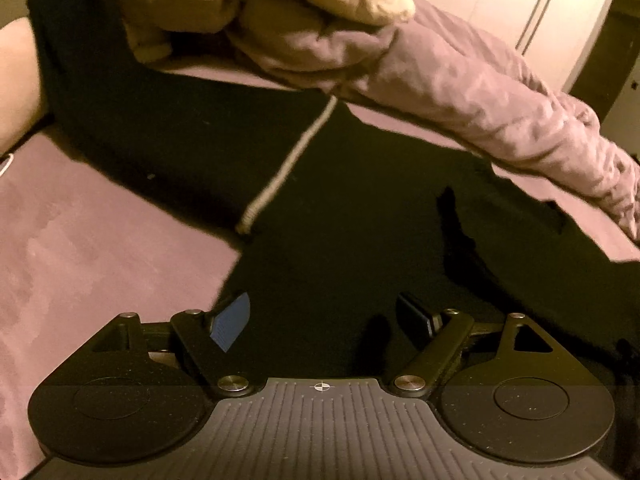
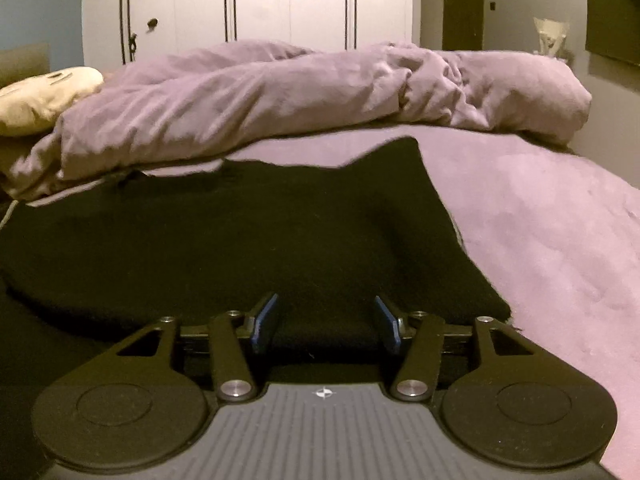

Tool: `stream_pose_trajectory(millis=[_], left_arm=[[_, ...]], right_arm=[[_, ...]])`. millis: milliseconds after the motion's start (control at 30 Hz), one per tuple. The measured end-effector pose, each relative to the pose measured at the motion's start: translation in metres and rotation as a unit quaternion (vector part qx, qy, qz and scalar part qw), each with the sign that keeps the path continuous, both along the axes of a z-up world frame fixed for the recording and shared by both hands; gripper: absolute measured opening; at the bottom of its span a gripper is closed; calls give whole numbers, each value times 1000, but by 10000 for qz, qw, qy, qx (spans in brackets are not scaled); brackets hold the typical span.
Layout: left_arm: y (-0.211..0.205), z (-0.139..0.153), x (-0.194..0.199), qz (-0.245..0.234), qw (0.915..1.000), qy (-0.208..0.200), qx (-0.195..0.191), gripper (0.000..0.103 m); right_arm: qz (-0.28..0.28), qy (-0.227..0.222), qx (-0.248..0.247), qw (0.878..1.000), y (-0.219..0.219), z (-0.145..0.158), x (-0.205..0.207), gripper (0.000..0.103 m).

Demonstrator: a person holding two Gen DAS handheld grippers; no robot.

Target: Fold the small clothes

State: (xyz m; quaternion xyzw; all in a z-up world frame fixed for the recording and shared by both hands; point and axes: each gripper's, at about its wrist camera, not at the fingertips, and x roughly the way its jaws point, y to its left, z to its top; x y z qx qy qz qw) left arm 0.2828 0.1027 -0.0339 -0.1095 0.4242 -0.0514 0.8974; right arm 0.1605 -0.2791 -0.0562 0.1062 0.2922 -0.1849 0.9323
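Left gripper (image 1: 326,320): jaws spread wide, nothing between the pads — it hovers over the black garment (image 1: 320,220).
Black garment: lying flat on the bed (image 1: 80,240), a pale stripe (image 1: 288,164) crossing it.
Right gripper (image 2: 326,324): jaws apart, dark cloth beneath, not pinched.
Duvet (image 2: 280,96): bunched behind the garment.

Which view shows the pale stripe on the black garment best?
The left wrist view: the stripe runs clearly across the black garment there. The right wrist view shows only a sliver of it at the left edge.
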Motion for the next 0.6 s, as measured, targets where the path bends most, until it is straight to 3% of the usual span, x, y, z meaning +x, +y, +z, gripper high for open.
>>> stream_pose_trajectory(millis=[67,100,133,367,600], left_arm=[[11,3,4,72,9999,-51,-98,88],[16,6,6,185,9998,-106,8,98],[21,8,9,367,9989,-176,223,100],[97,25,51,1153,9849,-792,1021,101],[181,19,110,2200,9702,-807,611,99]], right_arm=[[131,-88,81,9998,8,1,1,59],[157,-75,13,9998,12,-1,1,63],[151,-33,-123,9998,17,-4,3,70],[108,-148,-155,9997,20,-23,5,94],[166,-337,9,9993,15,-30,3,99]])
